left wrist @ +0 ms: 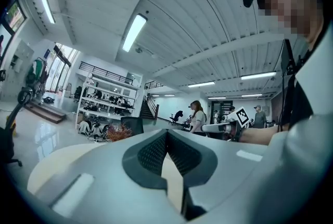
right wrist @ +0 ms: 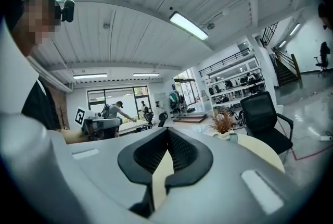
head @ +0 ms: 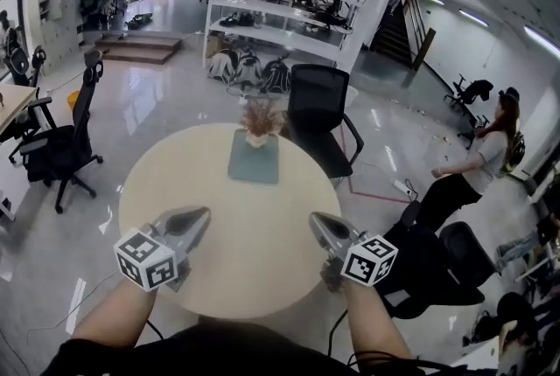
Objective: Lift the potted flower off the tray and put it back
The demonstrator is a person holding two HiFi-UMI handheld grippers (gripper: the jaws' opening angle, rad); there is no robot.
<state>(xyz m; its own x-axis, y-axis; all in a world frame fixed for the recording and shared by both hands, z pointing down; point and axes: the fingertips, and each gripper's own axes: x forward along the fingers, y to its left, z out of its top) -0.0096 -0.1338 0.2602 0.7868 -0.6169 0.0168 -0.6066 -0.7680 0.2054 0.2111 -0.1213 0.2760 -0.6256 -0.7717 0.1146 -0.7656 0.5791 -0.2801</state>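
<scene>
The potted flower, a small pale pot with dry brownish stems, stands on the grey-green tray at the far side of the round cream table. Both grippers hover over the table's near edge, well short of the tray. My left gripper is shut and holds nothing. My right gripper is shut too, with nothing in it. In the left gripper view the flower shows far off beyond the closed jaws. In the right gripper view the flower stands far ahead to the right.
A black office chair stands just behind the table, another to the left, and a third at the near right. A person stands at the right. White shelving lies further back.
</scene>
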